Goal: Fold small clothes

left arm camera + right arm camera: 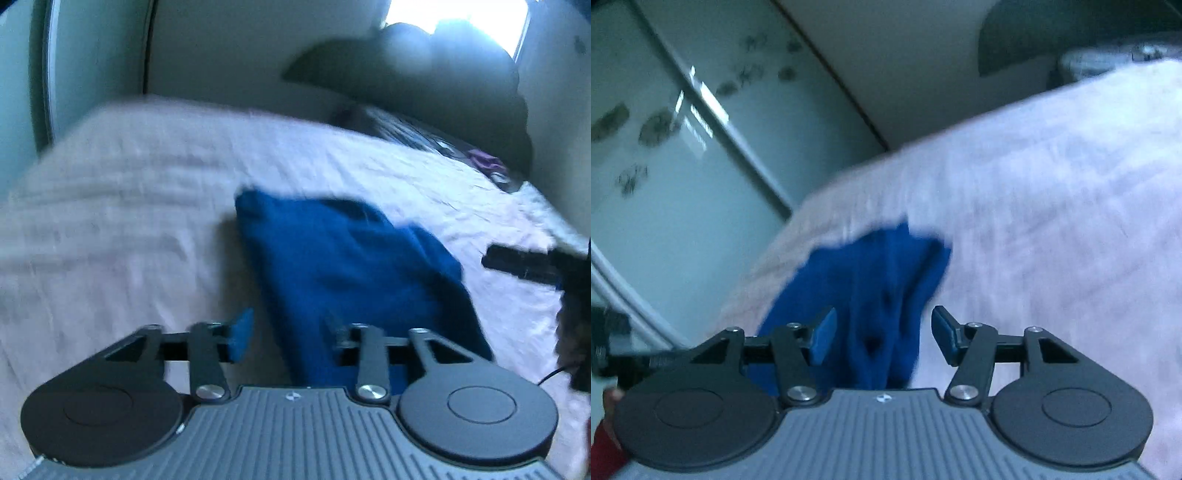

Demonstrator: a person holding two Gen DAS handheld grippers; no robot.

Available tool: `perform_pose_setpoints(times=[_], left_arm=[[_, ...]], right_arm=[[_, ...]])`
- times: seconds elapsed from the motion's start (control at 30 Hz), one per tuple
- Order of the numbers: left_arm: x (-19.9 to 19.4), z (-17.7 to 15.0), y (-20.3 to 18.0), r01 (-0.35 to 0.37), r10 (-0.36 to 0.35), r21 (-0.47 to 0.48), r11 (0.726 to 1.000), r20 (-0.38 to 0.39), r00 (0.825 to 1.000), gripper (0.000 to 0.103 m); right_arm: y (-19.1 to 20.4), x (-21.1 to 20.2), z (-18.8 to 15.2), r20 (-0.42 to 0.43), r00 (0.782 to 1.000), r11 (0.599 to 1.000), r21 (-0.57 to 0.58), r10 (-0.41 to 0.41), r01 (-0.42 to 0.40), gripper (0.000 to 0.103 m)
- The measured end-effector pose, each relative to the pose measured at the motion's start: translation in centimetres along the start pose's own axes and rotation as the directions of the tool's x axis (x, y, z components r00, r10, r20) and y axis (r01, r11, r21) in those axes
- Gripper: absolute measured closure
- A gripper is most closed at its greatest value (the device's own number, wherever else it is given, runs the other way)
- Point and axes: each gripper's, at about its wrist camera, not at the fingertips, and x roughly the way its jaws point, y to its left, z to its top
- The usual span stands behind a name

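Observation:
A dark blue garment [354,273] lies folded and rumpled on the pale pink bedsheet [129,206]. My left gripper [288,330] hangs over the garment's near left edge, open, with its blue-padded fingers [240,334] apart and clear of the cloth. The right gripper's black finger [524,266] shows at the right edge of that view. In the right wrist view the same garment [886,280] lies below and between the spread fingers of my right gripper [884,332], which is open; the pads [823,336] do not press the cloth. The picture is blurred.
Dark pillows or bedding [424,74] are heaped at the head of the bed under a bright window [458,22]. A small purple item [484,160] lies at the far right. A patterned glass wardrobe door [665,129] stands beside the bed's edge [798,206].

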Motion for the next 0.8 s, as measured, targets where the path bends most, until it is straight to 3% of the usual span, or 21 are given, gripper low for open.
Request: perform_pose_setpoints(times=[0.1,0.2,0.3,0.43,0.47,0.5,0.6,0.7,0.8], left_arm=[[2.0,2.4,-1.2,-0.029,0.028,0.040,0.999,0.040,0.999,0.039],[4.4,4.0,-2.0,-0.070,0.067,0.068,0.995,0.045,0.997,0.038],[6.8,4.9,-2.7,-0.124,0.120,0.090,0.988,0.048,0.992,0.038],[8.4,5.3,-3.0,-0.161,0.156,0.091,0.983,0.055,0.986,0.038],[8.6,5.4,-2.9,-0.165,0.160,0.090,0.982,0.061,0.985,0.038],[8.8,5.4,-3.0,-0.169,0.162,0.095,0.981,0.070,0.984,0.038],[9.1,5.6,-3.0,-0.195,0.184,0.107,0.975,0.105,0.977,0.036],[10.1,6.3,-3.1,-0.221,0.209,0.094,0.971,0.115,0.971,0.036],[12.4,6.3,-3.2,-0.245,0.236,0.118,0.962,0.087,0.968,0.031]], right_arm=[[-0.4,4.0,3.2,-0.002,1.000,1.000,0.003,-0.013,0.013,0.046],[1.0,8.6,5.5,-0.040,0.997,0.983,-0.175,-0.065,0.057,0.046],[3.4,12.5,5.6,-0.108,0.989,0.923,-0.382,-0.104,0.055,0.046],[4.4,16.5,4.9,-0.204,0.973,0.887,-0.462,-0.104,-0.002,0.050],[4.4,17.0,4.7,-0.217,0.969,0.878,-0.478,-0.121,0.003,0.078],[4.4,17.4,4.4,-0.223,0.966,0.870,-0.492,-0.132,0.006,0.093],[4.8,16.7,3.9,-0.176,0.977,0.849,-0.528,-0.120,0.009,0.093],[5.0,16.8,4.9,-0.087,0.985,0.840,-0.537,-0.146,0.077,0.097],[4.6,18.7,5.6,-0.136,0.980,0.857,-0.512,-0.144,0.055,0.096]])
